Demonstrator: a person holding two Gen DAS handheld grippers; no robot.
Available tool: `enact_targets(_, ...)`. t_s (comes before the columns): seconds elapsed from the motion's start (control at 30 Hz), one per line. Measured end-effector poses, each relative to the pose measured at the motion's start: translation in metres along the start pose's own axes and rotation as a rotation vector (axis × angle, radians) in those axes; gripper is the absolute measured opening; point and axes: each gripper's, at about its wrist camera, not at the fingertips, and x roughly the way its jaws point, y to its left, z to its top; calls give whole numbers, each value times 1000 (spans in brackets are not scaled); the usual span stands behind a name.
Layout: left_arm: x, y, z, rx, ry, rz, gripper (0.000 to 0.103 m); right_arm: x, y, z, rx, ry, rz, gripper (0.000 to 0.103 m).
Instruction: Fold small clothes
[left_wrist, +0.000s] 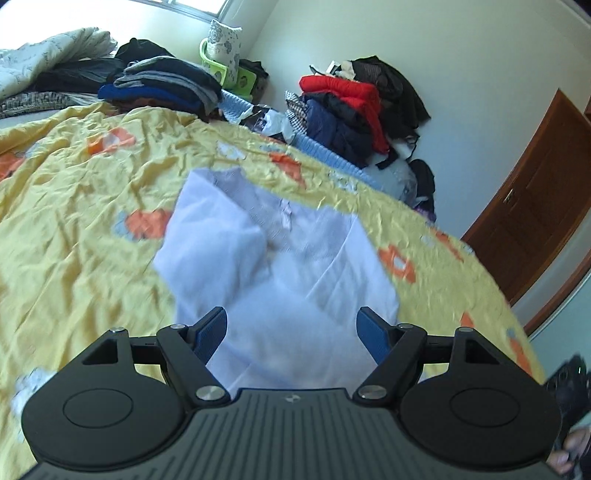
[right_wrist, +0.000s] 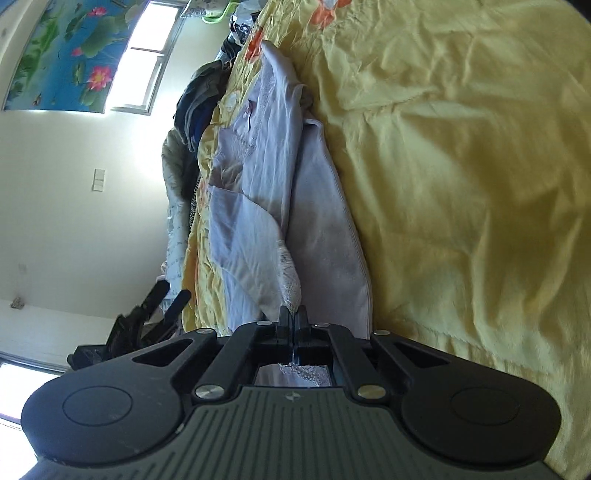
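Note:
A small white garment (left_wrist: 280, 266) lies on the yellow flowered bedsheet (left_wrist: 81, 221), partly folded, with one side flap laid over its middle. My left gripper (left_wrist: 291, 328) hovers open above its near end, blue pads apart and empty. In the right wrist view the camera is rolled sideways. My right gripper (right_wrist: 293, 320) is shut on the lacy hem of the white garment (right_wrist: 273, 206), holding that edge up off the bedsheet (right_wrist: 461, 184). The left gripper shows there as a dark shape (right_wrist: 162, 310) beyond the bed edge.
Stacks of folded dark clothes (left_wrist: 162, 85) and a green basket (left_wrist: 221, 70) sit at the far side of the bed. A heap of red and dark clothes (left_wrist: 354, 107) lies by the wall. A brown door (left_wrist: 532, 206) is on the right.

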Motion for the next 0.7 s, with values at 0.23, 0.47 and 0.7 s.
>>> enact_targets(0.23,19,0,21,-3,-21,-21,80,-16,-13,1,39,-39,18,4)
enact_targets(0.47,81,-1,41,56,57,65,80,1,-22,-11,34,24,-46,4)
enact_targets(0.7,132,-1,16,127,197,130,82,-7,-28,-12,39,-19,-67,14)
